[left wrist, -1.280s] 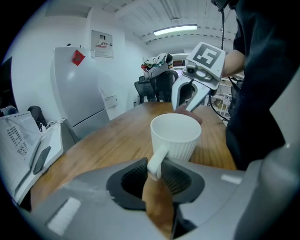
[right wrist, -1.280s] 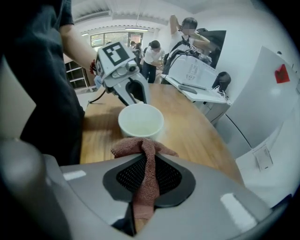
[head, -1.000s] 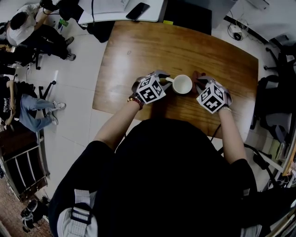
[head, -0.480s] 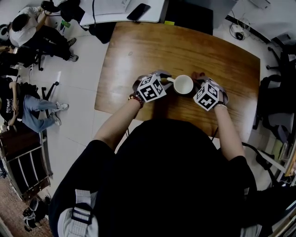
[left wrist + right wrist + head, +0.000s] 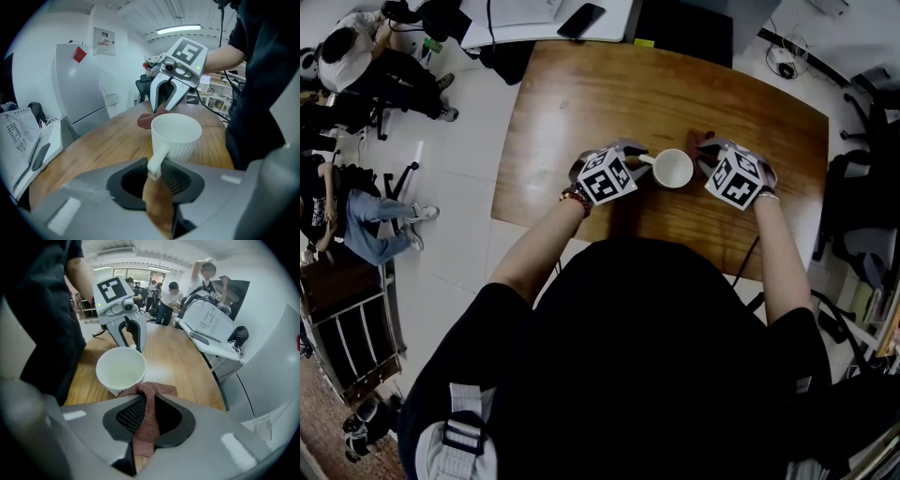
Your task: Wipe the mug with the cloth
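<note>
Head view: mug (image 5: 673, 169) stands upright on the bench (image 5: 581, 94), mouth up, between the two tools; left tool (image 5: 636, 157) comes in from the mug's left, at the handle side; right tool (image 5: 706, 156) is on the opposite side with the reddish cloth (image 5: 701, 142) at its tip, just beside the mug wall.

Left gripper view: left tool (image 5: 157, 183) is grasping the mug handle (image 5: 157, 161); the handle sits upright between the pads, mug body straight ahead of the jaws; right tool (image 5: 166, 96) faces it across the rim, cloth (image 5: 145, 121) showing low behind the mug.

Right gripper view: right tool (image 5: 147, 425) is clenched on the cloth (image 5: 147, 408); the cloth runs lengthwise out of the jaws and bunches at the front; mug (image 5: 121, 369) lies just ahead and a little to the left of that bunch; bunch overlaps the lower outer wall, can't confirm actual contact.

Judgement: left hand is the anchor, right hand does the wiping; the move turns on the cloth bunch being low on the outer wall, on the side away from the handle; it needs to press leftward onto the wall or lift over the rim to reach inside; pushing toward the handle is backed by the left grip, so tipping risk looks low.
</note>
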A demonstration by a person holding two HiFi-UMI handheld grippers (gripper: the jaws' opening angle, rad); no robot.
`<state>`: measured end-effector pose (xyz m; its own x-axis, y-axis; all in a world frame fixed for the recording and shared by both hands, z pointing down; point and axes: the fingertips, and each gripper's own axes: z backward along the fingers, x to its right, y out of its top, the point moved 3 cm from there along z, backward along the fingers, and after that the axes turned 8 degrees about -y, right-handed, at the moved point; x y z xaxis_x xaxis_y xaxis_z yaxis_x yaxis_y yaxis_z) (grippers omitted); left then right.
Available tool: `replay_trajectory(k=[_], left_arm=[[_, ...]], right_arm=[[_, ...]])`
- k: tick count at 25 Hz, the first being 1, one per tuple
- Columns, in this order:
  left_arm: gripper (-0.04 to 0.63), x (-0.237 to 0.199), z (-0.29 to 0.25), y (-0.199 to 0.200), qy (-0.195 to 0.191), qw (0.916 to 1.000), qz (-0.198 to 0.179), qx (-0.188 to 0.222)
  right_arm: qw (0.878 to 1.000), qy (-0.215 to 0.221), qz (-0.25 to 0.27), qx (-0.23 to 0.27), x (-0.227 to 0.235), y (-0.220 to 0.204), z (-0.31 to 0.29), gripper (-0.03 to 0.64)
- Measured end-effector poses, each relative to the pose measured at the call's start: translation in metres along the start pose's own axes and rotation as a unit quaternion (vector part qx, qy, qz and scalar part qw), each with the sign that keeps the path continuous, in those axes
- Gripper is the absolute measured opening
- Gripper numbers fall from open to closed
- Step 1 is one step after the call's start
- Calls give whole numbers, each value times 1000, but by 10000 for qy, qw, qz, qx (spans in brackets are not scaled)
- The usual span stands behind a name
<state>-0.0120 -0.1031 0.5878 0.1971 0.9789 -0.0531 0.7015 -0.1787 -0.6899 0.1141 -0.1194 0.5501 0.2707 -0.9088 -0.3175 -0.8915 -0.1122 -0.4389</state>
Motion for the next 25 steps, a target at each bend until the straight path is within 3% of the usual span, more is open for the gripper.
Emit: replay_trajectory(k=[6,16,25], left_arm=[[94,2,0,3,-25,9999,-64,-101],[94,0,-1,4,-27,9999,-149,24],[101,4,3,0,361,9989,186,245]], right_arm=[[9993,348,21,154,15,13,3,52],[9968,782,-144,-43,7,15,-31,51],[9969,718,-325,-5,11,11,-30,51]])
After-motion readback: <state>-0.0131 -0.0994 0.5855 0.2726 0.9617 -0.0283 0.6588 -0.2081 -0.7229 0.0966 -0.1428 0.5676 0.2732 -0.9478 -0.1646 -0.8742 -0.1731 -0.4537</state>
